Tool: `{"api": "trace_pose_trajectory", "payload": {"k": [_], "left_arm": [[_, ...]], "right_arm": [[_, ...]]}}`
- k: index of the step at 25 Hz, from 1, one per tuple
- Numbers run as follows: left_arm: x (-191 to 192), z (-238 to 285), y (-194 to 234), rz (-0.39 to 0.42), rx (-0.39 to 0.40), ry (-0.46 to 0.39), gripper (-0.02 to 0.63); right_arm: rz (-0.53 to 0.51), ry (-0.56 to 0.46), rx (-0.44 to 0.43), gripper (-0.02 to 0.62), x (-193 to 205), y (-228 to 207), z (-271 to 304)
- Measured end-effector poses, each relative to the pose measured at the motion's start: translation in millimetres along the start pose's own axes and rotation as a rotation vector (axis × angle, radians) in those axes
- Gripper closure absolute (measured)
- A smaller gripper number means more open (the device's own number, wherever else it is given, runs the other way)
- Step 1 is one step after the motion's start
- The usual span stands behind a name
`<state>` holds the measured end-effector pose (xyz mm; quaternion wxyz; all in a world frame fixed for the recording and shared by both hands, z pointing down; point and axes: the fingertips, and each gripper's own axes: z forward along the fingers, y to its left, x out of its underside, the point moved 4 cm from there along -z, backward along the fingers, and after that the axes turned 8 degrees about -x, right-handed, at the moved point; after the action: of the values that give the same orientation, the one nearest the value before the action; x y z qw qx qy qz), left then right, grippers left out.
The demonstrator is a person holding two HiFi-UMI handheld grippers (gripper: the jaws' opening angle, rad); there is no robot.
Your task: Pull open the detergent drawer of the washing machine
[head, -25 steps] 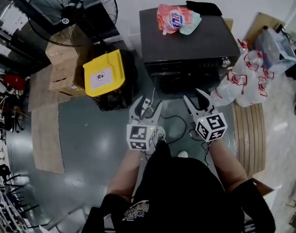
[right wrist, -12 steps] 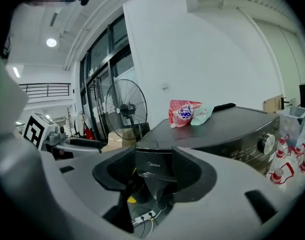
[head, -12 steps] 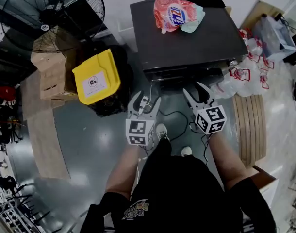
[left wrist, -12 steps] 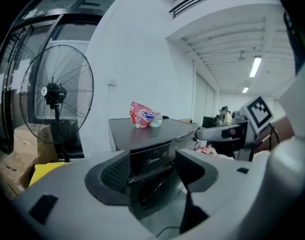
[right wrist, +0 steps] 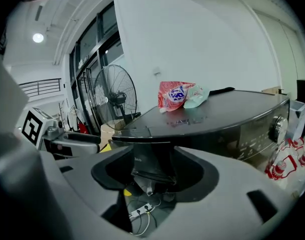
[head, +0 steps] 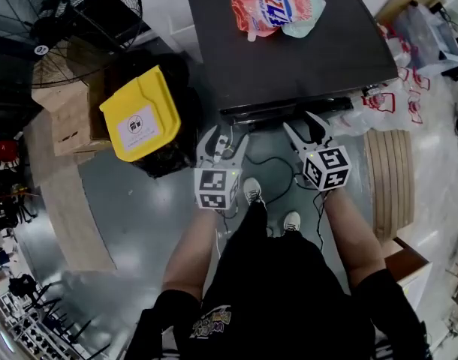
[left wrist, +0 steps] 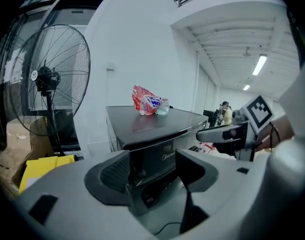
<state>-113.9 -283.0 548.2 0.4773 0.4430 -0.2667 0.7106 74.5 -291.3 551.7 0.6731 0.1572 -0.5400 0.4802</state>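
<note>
Hovering both grippers short of the washing machine [head: 289, 51], which fills 12 o'clock in my head view. Nothing is touching it yet. The fingers of my left gripper [head: 225, 135] are spread, with only the machine's front showing through the gap. The jaws of my right gripper [head: 299, 122] are opening, also with nothing between them.

Honestly, I can't make out the detergent drawer's outline from here. My guess is it sits in the front panel [head: 289, 111], toward the 9 o'clock end, since the knob [right wrist: 277, 128] is at the 3 o'clock end.

Stuff that could go sideways:
- With the edges this hard to see, I could clamp the panel's lip instead of the drawer front. Then I'd be tugging the whole machine.
- If the drawer's lip is shallow, the pads could skid off mid-pull.
- Pulling at an angle would probably bind the drawer in its slot.
- A hard yank might shake the detergent pouch [head: 270, 6] off the top.
- The cables [head: 278, 178] lie on the floor right by my feet, so stepping back could snag one.

As for direction, I reckon the drawer faces me, toward 6 o'clock. Its long axis should run 12 to 6 into the machine, so the pull should go straight back at 6.
</note>
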Motion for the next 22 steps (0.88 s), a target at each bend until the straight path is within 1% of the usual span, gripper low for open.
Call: {"api": "trace_pose_trajectory", "payload": {"k": [4,8,9,13,14,18,22], "left_arm": [[8.2,23.0,7.3,-0.009,0.006,0.031,0.347],[13.9,32.0,16.4,0.004,-0.036,0.005,0.347],[16.6,33.2,16.6,0.004,-0.038,0.01,0.345],[24.8,43.5,17.0,-0.028,-0.015,0.058,0.342],[25.0,46.6,17.4,-0.027,-0.01,0.064,0.342],[24.7,52.9,15.0,-0.022,-0.001,0.076,0.342],[26.6,53.9,13.6,-0.054,-0.001,0.082,0.337]], "right_arm": [[0.0,0.048,0.01,0.331,8.6,-11.5,19.2],[0.003,0.087,0.022,0.325,17.5,-22.2,32.4],[0.005,0.094,0.019,0.324,18.9,-23.8,34.9],[-0.006,0.108,0.015,0.32,20.8,-26.9,42.2],[-0.01,0.109,0.017,0.334,21.3,-27.4,42.6],[-0.029,0.113,0.026,0.331,21.9,-26.9,43.1],[-0.009,0.116,0.038,0.33,21.3,-25.8,43.7]]}}
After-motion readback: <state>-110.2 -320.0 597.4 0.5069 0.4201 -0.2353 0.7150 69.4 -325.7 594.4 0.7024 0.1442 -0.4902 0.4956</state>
